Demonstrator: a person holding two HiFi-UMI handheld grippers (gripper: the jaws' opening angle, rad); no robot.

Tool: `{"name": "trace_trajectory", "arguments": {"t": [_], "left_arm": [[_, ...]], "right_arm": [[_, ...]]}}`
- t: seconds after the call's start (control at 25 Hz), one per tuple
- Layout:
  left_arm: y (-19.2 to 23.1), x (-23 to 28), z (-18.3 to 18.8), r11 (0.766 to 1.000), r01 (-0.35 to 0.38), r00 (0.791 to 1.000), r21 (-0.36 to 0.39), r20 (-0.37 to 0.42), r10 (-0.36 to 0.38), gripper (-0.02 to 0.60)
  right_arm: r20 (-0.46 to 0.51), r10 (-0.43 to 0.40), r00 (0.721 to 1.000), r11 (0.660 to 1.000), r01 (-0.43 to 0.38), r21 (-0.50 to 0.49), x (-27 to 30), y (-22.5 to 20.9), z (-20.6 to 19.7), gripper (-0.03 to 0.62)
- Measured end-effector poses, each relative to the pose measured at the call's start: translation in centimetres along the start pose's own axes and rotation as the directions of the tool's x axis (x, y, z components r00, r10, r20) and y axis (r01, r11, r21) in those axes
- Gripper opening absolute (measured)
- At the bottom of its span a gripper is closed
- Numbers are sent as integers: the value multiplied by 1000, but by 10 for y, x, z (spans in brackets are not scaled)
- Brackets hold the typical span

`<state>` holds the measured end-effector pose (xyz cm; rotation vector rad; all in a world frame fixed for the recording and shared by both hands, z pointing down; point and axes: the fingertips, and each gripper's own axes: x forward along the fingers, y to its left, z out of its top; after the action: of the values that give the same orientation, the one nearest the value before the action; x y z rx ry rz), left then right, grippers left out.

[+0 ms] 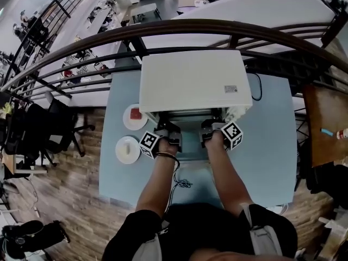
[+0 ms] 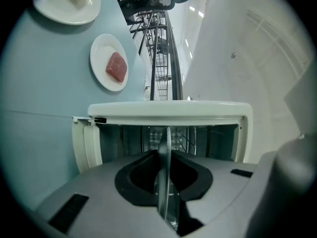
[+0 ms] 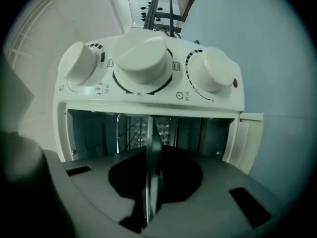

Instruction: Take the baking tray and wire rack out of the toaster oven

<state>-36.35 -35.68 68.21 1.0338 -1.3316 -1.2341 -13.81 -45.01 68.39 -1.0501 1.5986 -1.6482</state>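
The white toaster oven (image 1: 190, 80) stands on the table with its mouth open toward me. Both grippers are turned on their sides at that mouth. My left gripper (image 1: 173, 135) (image 2: 164, 152) is shut on the front rim of a thin metal baking tray (image 2: 165, 182), which shows edge-on between its pads. My right gripper (image 1: 209, 130) (image 3: 151, 152) is shut on the same tray (image 3: 150, 192) further to the right. Wire rack bars (image 3: 130, 133) show deeper inside the oven cavity. In the head view my hands hide the tray.
Three white knobs (image 3: 141, 63) sit on the oven's control panel. Left of the oven are a plate with a red piece (image 1: 135, 117) (image 2: 109, 62) and a plate with a pale block (image 1: 128, 149) (image 2: 69, 1). A cable (image 1: 182, 182) lies on the pale blue table (image 1: 272, 145). A railing (image 1: 228, 37) runs behind.
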Motion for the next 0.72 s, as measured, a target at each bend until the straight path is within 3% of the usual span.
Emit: {"name": "trace_trajectory", "arguments": {"t": [0.72], "left_arm": [[10, -111, -33, 1000, -23, 998, -5, -62, 23, 54]], "right_arm": [[-60, -30, 998, 999, 29, -24, -115, -9, -16, 18]]}}
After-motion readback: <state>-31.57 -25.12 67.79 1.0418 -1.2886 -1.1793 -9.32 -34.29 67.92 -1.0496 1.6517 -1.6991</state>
